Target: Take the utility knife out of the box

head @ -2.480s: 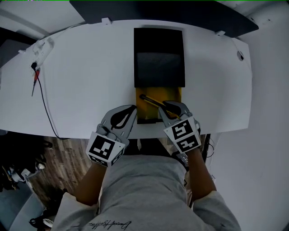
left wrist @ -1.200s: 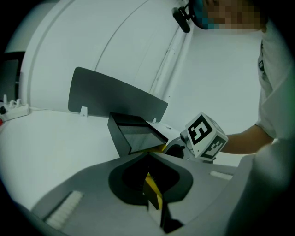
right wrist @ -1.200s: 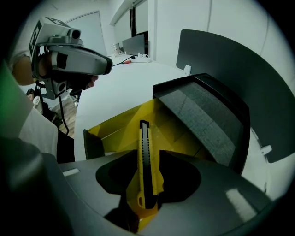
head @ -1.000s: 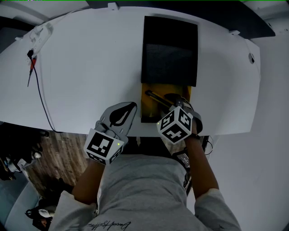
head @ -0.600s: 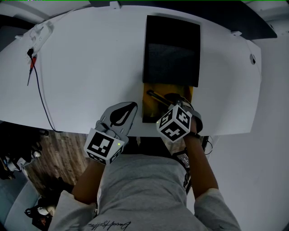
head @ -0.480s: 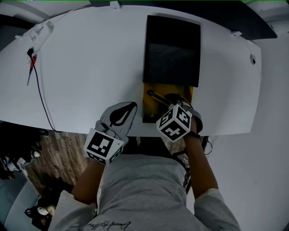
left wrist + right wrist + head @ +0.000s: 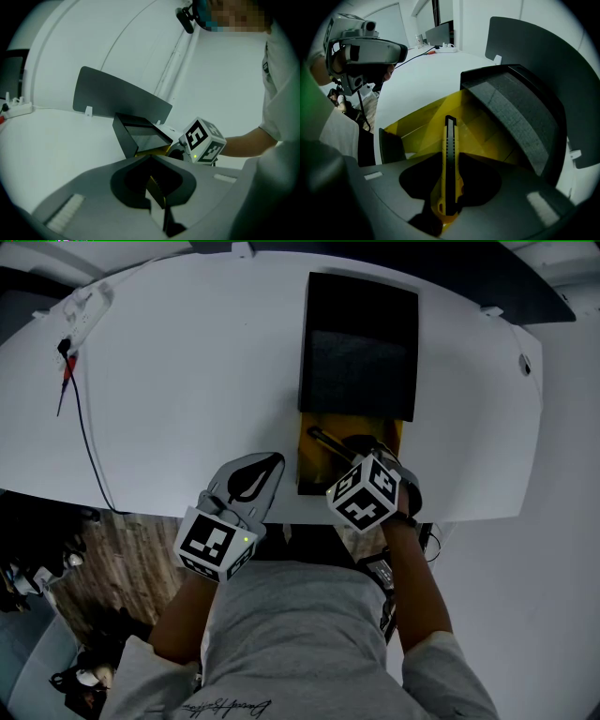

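Right gripper (image 7: 448,209) jaws just closed onto utility knife (image 7: 450,159).

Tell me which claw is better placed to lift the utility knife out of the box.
Right. The right claw points down into the yellow box, and its jaws have just been closing on the utility knife between them. The left claw sits beside the box, shut and empty.

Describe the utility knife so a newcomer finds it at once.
On the white table, at its near edge, an open box shows a yellow inside under a raised black lid. In it lies the utility knife: slim, yellow, with a black strip along its middle, the only loose item inside.
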{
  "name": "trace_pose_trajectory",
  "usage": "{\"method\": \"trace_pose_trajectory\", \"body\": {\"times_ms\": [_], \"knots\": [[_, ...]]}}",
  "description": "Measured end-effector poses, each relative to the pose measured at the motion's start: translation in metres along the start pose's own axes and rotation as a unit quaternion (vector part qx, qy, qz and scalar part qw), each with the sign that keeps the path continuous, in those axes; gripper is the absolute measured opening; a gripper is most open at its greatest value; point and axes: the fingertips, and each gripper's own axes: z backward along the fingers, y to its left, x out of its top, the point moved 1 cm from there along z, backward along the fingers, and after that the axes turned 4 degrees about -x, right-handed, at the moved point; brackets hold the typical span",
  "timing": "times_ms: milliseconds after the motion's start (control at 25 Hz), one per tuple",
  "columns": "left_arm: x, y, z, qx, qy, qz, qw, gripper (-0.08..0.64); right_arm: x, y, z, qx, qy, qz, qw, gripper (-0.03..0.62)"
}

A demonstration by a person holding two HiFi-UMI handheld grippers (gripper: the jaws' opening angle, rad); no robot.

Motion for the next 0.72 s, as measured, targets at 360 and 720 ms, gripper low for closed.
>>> {"method": "trace_pose_trajectory", "body": {"times_ms": [360,720], "knots": [[0.003,-0.002,0.003,0.000,-0.001,-0.002,1.0000,0.002,0.000,-0.001,0.003,-0.001,-0.010,-0.006,1.000,0.131],[0.012,-0.009,0.006,-0.001,-0.008,-0.009,0.9999,0.002,0.006,-0.003,0.024,-0.007,-0.035,-0.008,0.999,0.131]]}}
